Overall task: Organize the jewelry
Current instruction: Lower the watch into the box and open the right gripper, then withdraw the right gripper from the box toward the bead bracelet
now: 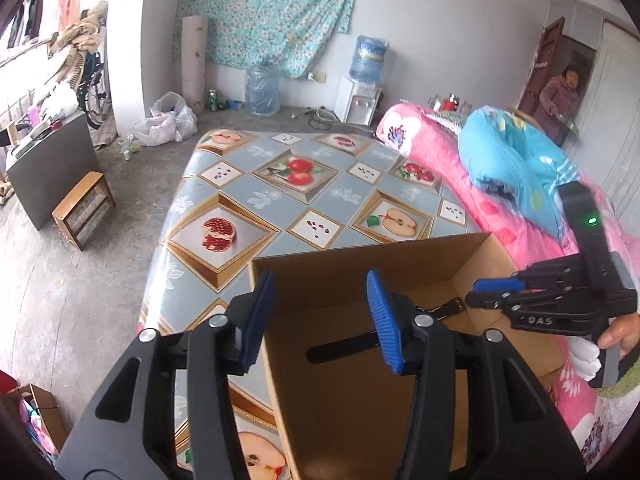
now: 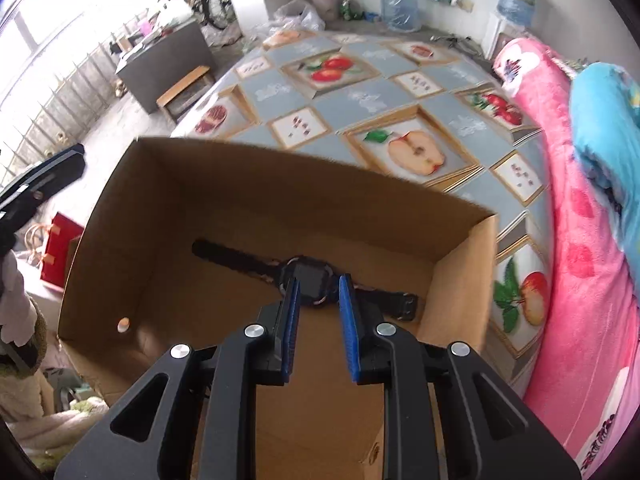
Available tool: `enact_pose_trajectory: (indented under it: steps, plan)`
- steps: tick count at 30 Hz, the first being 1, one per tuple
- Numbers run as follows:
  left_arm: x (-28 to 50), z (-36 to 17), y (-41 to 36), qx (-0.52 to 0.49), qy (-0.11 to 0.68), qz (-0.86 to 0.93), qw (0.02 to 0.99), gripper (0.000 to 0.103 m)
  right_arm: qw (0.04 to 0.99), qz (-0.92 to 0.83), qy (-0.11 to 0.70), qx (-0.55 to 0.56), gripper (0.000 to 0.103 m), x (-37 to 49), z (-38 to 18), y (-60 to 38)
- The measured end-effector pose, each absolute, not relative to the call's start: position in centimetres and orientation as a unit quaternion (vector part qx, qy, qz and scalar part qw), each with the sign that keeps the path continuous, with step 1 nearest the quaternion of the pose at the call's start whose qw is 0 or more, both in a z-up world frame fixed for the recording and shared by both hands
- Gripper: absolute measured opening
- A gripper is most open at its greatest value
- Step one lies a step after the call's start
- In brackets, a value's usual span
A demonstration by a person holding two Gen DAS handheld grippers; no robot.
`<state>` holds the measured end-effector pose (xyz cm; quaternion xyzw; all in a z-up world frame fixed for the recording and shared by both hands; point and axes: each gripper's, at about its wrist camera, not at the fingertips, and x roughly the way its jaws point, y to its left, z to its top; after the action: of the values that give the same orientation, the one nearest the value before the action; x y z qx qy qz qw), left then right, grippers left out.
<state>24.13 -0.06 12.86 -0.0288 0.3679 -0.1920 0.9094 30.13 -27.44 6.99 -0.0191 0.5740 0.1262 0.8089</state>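
A black wristwatch (image 2: 308, 280) lies flat on the floor of an open cardboard box (image 2: 280, 184). My right gripper (image 2: 319, 292) hovers just above the watch face with its blue pads a little apart, open and holding nothing. In the left wrist view the watch strap (image 1: 340, 346) shows inside the box (image 1: 360, 264). My left gripper (image 1: 320, 292) is wide open, its left finger outside the box's left wall and its right finger inside. The right gripper (image 1: 496, 292) shows at the box's right side, held by a hand.
The box sits on a table with a fruit-patterned cloth (image 1: 280, 184). Pink and blue bedding (image 1: 500, 168) lies along the right. A wooden stool (image 1: 82, 208) and grey cabinet (image 1: 52, 164) stand on the floor at left. A person stands in the far doorway.
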Motion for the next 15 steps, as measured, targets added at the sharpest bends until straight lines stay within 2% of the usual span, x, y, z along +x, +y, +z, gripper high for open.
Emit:
enact_pose_trajectory:
  steps: [4, 8, 15]
  plan:
    - [20.5, 12.9, 3.9, -0.049, 0.344, -0.161, 0.924, 0.062, 0.748, 0.138, 0.648, -0.038, 0.020, 31.9, 2.4, -25.2]
    - [17.0, 11.2, 7.2, -0.046, 0.346, -0.123, 0.929, 0.067, 0.699, 0.131, 0.702, -0.027, 0.020, 33.4, -1.3, -24.3]
    - [12.3, 5.4, 10.8, -0.072, 0.394, -0.101, 0.911, 0.069, 0.721, 0.097, 0.686, -0.006, 0.020, 35.3, -1.3, -24.5]
